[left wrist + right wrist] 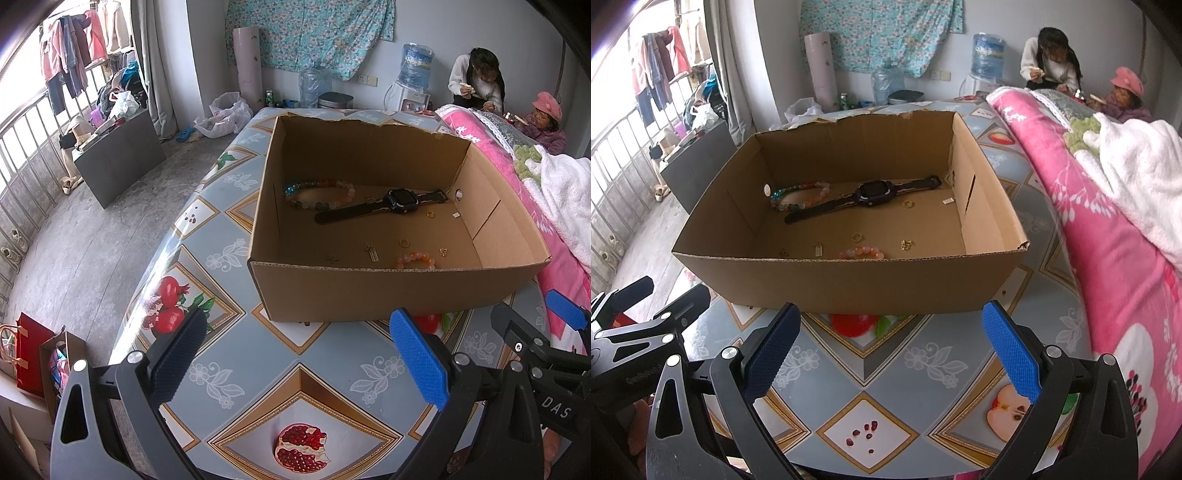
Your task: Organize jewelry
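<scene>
Both tools idle over the table (258,369), short of the cardboard box (369,291). Left tool (299,358): fingers wide apart, holding nothing. Right tool (892,354): same. Jewelry all lies on the box floor: black watch (395,201) touching a long bead bracelet (319,194) at the back, small pink bead bracelet (415,258) against the near wall, gold rings (404,242) and charms (373,253) scattered between.

Plain brown cardboard box (388,291) sits on a grey-blue tablecloth (236,369) printed with gold-bordered diamonds, white flowers and red pomegranates. Inside: a black wristwatch (397,202), a multicoloured bead bracelet (319,194), a peach-orange bead bracelet (416,259), small rings, perhaps gold (908,203). Beside them lies a pink flowered blanket (1108,258).
</scene>
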